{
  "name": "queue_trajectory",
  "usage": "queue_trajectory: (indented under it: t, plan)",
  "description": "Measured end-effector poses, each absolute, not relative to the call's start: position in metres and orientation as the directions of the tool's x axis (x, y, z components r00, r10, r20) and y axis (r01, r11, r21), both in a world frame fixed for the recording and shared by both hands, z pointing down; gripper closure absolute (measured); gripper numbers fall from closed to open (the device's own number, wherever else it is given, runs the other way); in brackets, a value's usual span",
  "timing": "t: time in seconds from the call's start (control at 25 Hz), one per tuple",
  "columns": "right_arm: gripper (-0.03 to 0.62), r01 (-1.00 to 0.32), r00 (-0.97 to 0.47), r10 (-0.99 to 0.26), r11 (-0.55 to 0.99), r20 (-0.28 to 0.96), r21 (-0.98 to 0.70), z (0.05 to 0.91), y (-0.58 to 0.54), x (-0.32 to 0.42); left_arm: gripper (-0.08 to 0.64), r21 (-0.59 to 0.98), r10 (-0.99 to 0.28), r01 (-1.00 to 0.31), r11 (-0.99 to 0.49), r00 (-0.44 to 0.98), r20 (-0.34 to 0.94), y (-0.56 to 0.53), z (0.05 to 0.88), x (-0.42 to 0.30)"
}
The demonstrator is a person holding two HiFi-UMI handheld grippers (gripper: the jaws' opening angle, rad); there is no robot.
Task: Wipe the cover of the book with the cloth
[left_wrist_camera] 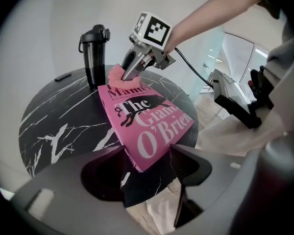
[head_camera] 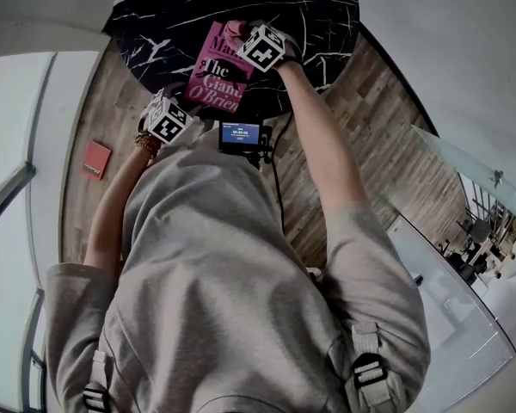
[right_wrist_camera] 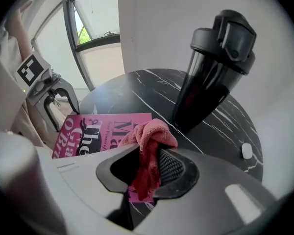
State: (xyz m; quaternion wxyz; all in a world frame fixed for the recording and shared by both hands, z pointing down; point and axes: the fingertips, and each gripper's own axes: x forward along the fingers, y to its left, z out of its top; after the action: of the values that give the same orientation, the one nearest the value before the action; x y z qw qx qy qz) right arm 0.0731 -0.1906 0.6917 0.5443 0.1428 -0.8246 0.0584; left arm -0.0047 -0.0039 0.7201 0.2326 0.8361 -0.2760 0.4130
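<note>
The glossy pink paperback book lay flat, cover up, on the round black marble table with white veins. Its near corner came close to the table's near edge. At the book's far end, the bunched salmon-pink cloth rested on the cover by the top of the title, pinched in the closed tongs of the right gripper. A short tail of cloth hung down between the jaws. The left gripper hung at the near corner with its tongs spread wide. The corner showed in the gap, but neither jaw appeared to press on it, so the book looked unrestrained. The main risk followed from that: a wiping stroke drawn towards the near side could have dragged the slick cover along the polished stone and pushed the corner over the edge. With only a small wad of cloth exposed, a steep or hard press might also have let the jaw tips scrape the cover, or worked the cloth loose from the grip. The tall black lidded tumbler stood just beyond the far end of the book, close to the right gripper. A stroke carried too far that way could probably have toppled it. The small white object farther right seemed well apart from the book and out of danger.
</note>
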Motion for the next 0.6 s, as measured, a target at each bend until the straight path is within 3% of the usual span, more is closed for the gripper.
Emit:
queue_trajectory:
  t: [0.6]
  plan:
    - [0.495,-0.263,-0.332,-0.091,0.965,0.939,0.001,0.695,-0.169,0.069,0.262,0.163,-0.255,-0.631,-0.758,0.518,0.817,-0.005,0.72,-0.003]
